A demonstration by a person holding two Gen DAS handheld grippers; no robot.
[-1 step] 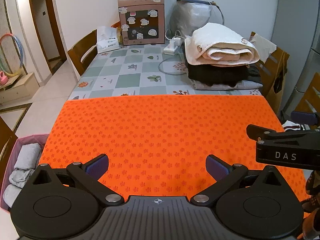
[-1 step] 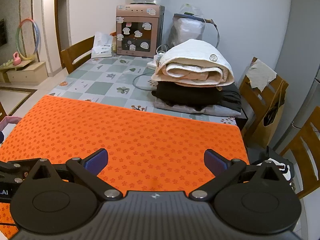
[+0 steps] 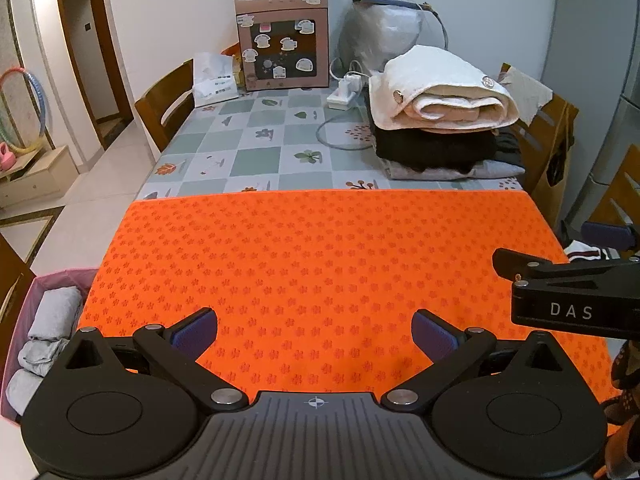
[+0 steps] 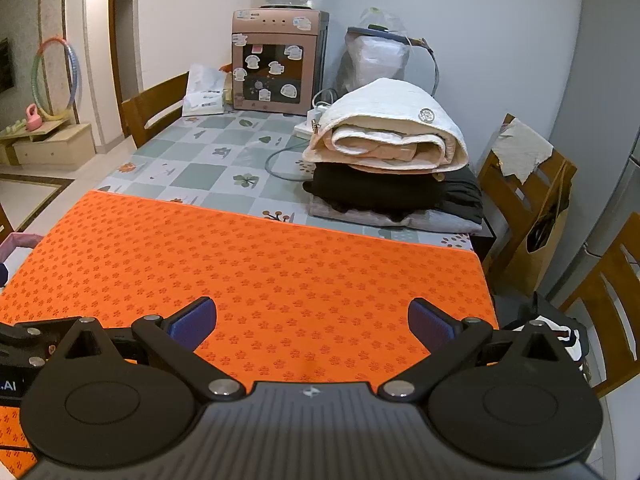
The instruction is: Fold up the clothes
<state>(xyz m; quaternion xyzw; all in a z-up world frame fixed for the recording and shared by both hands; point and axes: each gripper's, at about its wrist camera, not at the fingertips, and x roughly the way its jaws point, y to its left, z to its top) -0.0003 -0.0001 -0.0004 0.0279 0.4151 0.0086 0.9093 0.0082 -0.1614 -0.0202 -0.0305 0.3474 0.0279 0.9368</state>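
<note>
While both claws hover over the near edge of the counter, no garment lies on the orange flower-printed mat (image 3: 320,264), whose bare surface is presumably reserved as the folding area. The left claw (image 3: 314,330) has its blue-padded fingers (image 3: 196,330) spread wide with nothing between them; the right claw (image 4: 312,320) stands equally wide apart and equally empty, its black body also entering the left wrist view at the counter's right edge. This readiness suggests that a pick-up comes next, not a fold.

The clothes are distributed in three places. A stack of folded clothes (image 3: 436,136) sits at the far right corner of the counter, beyond the mat's far edge: a rolled cream quilted jacket (image 4: 384,136) on top, a black garment (image 4: 380,192) beneath it, and a grey garment (image 4: 400,220) at the bottom, probably set aside there to keep the mat free. Rolled grey items fill a pink fabric bin (image 3: 40,320) on the floor off the counter's near left corner. A white-and-dark striped garment (image 4: 560,336) lies low beside the counter's near right corner, near a wooden chair (image 4: 608,292); whether it is the next piece to fold cannot be told.

Along the far edge stand a pink stickered water dispenser (image 3: 282,40), a white power strip (image 3: 346,90) and a bagged bundle (image 3: 384,28), all well clear of the mat.
</note>
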